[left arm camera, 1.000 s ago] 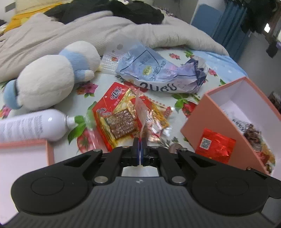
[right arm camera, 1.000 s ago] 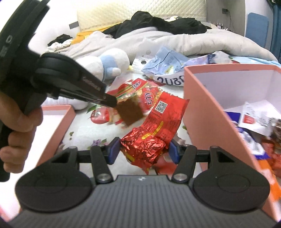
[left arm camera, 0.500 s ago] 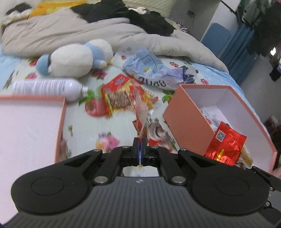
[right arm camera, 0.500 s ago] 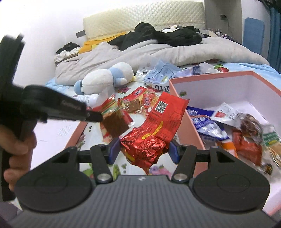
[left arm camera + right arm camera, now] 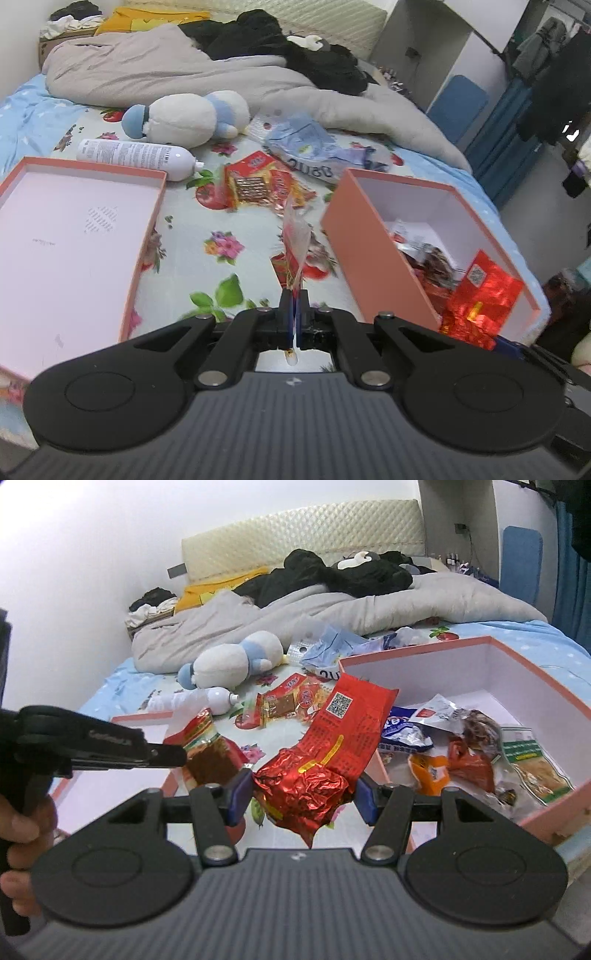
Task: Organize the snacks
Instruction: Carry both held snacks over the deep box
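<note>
Left gripper (image 5: 294, 301), lower centre of its own view: jaws are pinching fully together on the edge of a clear-and-red snack sachet (image 5: 294, 236), which is standing up edge-on above the floral bedsheet (image 5: 195, 236). Right gripper (image 5: 302, 794), lower centre of its view: jaws are standing about half apart, pressing on a crumpled red foil packet (image 5: 321, 760) that is sticking up toward frame centre. Pink box (image 5: 517, 672), right: snack packs are lying inside. Box lid (image 5: 74, 229), left, is lying open side up. Loose snack packets (image 5: 258, 182), white bottle (image 5: 136, 155), plush toy (image 5: 184, 120): upper centre, on the sheet.
</note>
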A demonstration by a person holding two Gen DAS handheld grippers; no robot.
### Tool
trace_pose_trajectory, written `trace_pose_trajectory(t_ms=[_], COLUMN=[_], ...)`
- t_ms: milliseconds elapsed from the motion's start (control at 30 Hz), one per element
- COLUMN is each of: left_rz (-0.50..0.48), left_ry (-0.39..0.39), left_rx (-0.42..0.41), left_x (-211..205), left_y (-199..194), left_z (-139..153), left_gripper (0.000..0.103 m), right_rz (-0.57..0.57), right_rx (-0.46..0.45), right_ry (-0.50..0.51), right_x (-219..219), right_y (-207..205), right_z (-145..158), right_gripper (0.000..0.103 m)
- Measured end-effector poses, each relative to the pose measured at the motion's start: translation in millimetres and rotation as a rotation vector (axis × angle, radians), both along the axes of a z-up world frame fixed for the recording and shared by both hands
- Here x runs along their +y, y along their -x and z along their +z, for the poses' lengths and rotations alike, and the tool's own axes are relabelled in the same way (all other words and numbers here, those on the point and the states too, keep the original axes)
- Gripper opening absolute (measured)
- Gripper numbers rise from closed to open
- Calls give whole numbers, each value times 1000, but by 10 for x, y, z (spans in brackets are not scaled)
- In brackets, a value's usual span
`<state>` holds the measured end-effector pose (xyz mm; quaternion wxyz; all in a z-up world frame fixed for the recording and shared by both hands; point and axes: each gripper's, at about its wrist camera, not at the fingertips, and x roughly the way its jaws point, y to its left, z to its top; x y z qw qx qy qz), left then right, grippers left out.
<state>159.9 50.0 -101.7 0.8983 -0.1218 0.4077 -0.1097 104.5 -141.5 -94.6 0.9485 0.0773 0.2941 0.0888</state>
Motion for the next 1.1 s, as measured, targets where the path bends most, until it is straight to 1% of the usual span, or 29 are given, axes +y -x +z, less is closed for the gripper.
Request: trace_pose_trajectory(t_ms=[200, 433, 533, 667, 800, 900, 1100], left_rz=[-23, -63, -54, -58, -94, -137, -196], left_ry=[3, -34, -14, 7, 23, 18, 39], left_rx=[-27, -39, -44, -39, -36, -65, -58], left_x=[-102, -280, -343, -456, -660, -866, -1188], left_y=[406, 673, 762, 797, 814, 830, 665], left_z=[201, 299, 333, 364, 397, 437, 446], left_gripper=[1, 1, 1, 1, 1, 1, 1], right_rz=[14, 34, 20, -45, -87, -111, -165], right_rx=[-30, -60, -52, -59, -48, -45, -26], right_ry=[20, 53, 46, 30, 21, 27, 6], right_x=[-36, -56, -164, -363, -518, -619, -847], right_y=[326, 537, 644, 767, 830, 847, 784], right_z=[112, 235, 238, 249, 235, 217, 199], right_gripper=[60, 60, 60, 60, 60, 60, 60])
